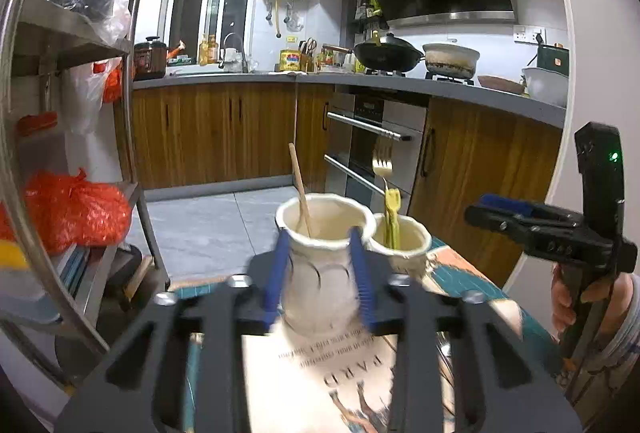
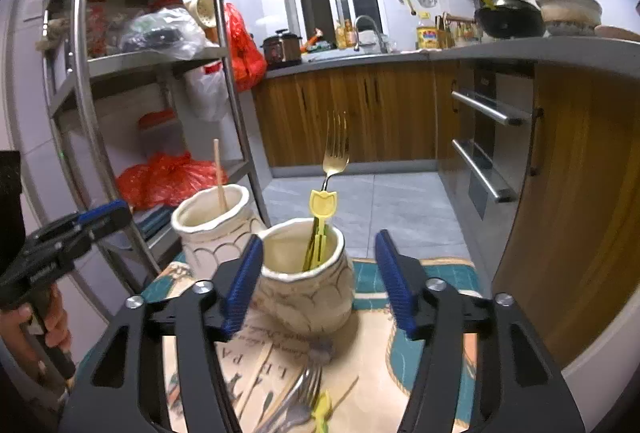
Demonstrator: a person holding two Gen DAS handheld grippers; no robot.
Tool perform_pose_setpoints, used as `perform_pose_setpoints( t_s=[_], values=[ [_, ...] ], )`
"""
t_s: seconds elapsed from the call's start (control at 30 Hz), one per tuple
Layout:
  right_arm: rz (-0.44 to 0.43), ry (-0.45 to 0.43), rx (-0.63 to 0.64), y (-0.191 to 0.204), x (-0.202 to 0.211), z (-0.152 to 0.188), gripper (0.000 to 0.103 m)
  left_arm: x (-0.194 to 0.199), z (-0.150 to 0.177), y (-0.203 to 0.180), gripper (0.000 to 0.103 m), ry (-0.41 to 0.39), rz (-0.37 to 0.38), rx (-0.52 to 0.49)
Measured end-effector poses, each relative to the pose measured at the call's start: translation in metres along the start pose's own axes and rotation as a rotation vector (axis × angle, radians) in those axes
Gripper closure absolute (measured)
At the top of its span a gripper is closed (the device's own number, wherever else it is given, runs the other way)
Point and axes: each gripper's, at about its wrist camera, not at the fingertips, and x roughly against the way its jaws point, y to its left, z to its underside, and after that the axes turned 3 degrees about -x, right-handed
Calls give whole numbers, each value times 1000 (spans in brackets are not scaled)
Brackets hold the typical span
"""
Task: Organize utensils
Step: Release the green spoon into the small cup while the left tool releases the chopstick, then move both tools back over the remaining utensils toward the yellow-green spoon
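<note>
Two cream ceramic jars stand on a printed mat (image 2: 432,273). The taller jar (image 1: 320,285) holds a wooden stick (image 1: 299,189). The shorter jar (image 2: 308,289) holds a gold fork (image 2: 335,149) and a yellow plastic fork (image 2: 322,209). My left gripper (image 1: 320,273) is open and the taller jar shows between its blue pads; the right wrist view puts it (image 2: 100,213) short of that jar, to its left. My right gripper (image 2: 318,285) is open wide with the shorter jar framed between its pads, not touching. Loose metal forks (image 2: 300,393) and a yellow piece (image 2: 322,407) lie on the mat under it.
A steel shelf rack (image 2: 236,81) with red bags (image 2: 172,177) stands close to the table's left. Wooden cabinets and an oven (image 2: 484,137) line the right and back. A hand (image 1: 564,297) grips the right tool's handle. Grey floor tiles lie beyond the table edge.
</note>
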Motion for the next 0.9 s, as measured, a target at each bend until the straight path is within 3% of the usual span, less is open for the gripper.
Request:
perform_pose_setpoints(
  t_s=[0.2,0.3,0.5,0.9],
  values=[
    [-6,-25,9,0,37,12,9,19,18,-11,42,36,-5,11],
    [-7,-42,15,0,52,18,5,27,24,-16,27,45,-11,13],
    [49,-10,48,2,62,34,5,35,39,-27,10,83,-13,26],
    [71,123,13,-22,51,85,5,8,74,-55,6,270,-64,-33]
  ],
)
